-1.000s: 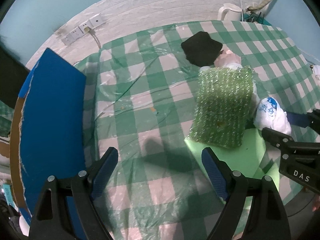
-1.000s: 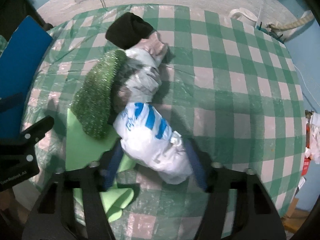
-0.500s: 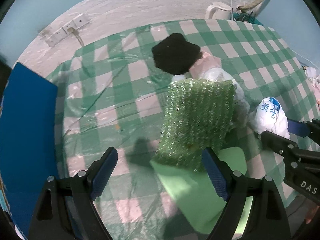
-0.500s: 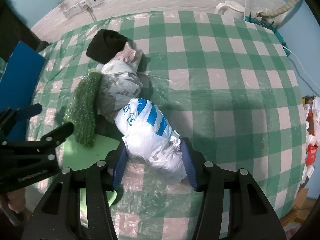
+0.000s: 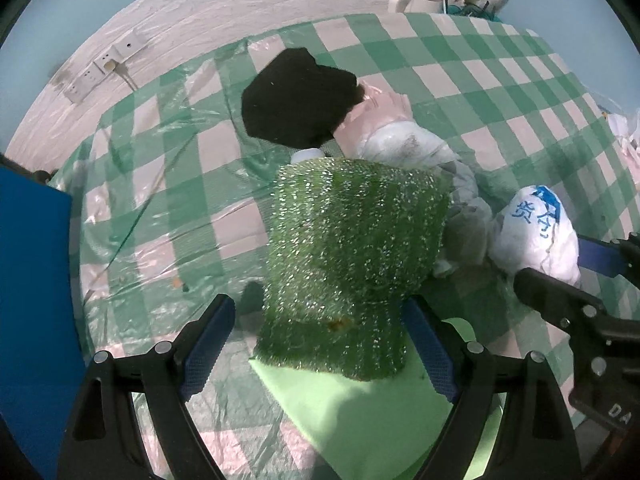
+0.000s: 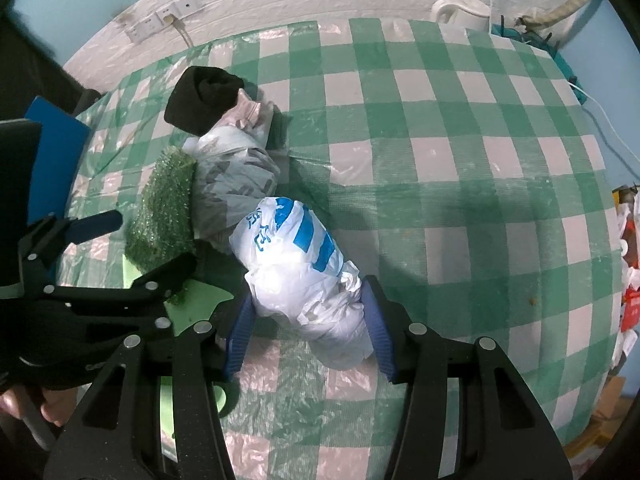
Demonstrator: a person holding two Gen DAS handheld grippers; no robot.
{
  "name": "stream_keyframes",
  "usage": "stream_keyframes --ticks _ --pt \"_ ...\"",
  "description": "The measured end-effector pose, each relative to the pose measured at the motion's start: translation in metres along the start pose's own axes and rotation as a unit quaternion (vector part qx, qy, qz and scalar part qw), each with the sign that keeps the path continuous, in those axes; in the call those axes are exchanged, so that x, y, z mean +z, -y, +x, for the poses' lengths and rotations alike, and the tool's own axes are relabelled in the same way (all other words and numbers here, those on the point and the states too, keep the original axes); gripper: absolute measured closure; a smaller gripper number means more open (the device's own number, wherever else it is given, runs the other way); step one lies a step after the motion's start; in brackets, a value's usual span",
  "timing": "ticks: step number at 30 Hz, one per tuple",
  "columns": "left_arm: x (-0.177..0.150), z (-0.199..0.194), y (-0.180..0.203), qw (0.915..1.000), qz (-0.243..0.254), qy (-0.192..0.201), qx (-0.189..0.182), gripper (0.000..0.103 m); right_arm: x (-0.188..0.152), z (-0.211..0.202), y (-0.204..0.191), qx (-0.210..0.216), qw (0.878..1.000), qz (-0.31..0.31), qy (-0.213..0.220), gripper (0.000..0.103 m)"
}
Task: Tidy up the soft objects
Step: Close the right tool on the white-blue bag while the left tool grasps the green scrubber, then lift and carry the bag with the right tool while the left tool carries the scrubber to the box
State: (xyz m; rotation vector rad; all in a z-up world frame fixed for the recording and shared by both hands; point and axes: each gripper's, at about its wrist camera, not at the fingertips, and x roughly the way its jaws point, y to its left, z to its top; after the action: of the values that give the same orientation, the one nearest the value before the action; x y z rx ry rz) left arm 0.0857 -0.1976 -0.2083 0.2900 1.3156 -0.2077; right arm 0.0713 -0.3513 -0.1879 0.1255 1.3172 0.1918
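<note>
With the right gripper (image 6: 306,326) closed around the white-and-blue plastic bag bundle (image 6: 298,268) at lower centre, apparently pinching it, lift gently so it won't tear, while the wide-open, empty left gripper (image 5: 316,350) should settle squarely astride the green glittery scouring pad (image 5: 352,276) before squeezing.

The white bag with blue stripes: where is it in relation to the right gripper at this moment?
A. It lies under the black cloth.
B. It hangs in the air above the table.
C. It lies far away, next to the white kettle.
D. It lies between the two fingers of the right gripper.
D: in the right wrist view the white bag with blue stripes sits on the checked tablecloth with the right gripper fingers on both sides of it.
</note>
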Motion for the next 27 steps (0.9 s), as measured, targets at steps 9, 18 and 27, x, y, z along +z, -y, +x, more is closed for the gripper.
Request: stream_keyframes --ticks 9,18,27 --pt "0.003 0.004 -0.005 0.9997 -0.012 0.002 -0.020 0.045 0.002 0.001 0.000 0.003 1.000 0.001 -0.001 0.051" --pt "0.000 -0.011 -0.021 0.9991 -0.034 0.015 -0.018 0.075 0.004 -0.006 -0.010 0.001 1.000 -0.008 0.009 0.053" --pt "-0.010 -0.035 -0.024 0.9987 -0.028 0.042 -0.007 0.075 0.005 -0.026 -0.018 -0.003 1.000 -0.011 0.025 0.053"
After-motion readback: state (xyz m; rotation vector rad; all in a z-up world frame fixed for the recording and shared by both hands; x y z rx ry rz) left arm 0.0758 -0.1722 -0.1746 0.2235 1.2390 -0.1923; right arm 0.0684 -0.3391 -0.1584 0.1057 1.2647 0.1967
